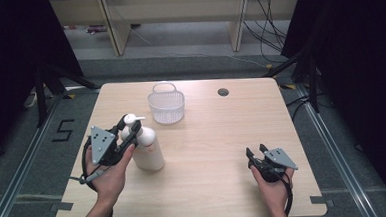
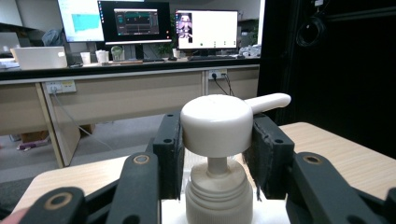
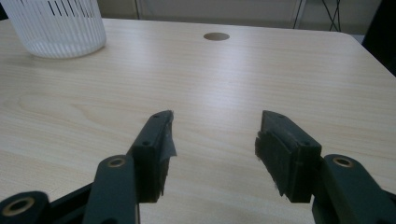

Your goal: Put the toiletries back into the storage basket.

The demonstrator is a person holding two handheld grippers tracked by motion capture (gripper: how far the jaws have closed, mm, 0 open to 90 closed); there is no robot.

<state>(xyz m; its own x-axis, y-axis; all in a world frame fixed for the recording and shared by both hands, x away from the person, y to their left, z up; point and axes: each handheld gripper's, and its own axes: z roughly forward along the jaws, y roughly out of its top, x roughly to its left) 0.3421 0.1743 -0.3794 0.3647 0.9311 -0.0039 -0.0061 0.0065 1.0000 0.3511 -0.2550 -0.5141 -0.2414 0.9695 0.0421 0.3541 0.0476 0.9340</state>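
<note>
Left gripper [image 2: 217, 154] jaws clamp pump head [image 2: 216, 125].

We can read one sign: a black figure "5" [image 1: 63, 130] marked on the grey floor [image 1: 28, 147] left of the table. The monitors' [image 2: 135, 21] screens in the left gripper view are too small for us to read.

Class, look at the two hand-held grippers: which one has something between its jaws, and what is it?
The left hand-held gripper: its jaws press on the head of the white pump bottle. The right hand-held gripper has open jaws with nothing between them, low over the bare table.
</note>
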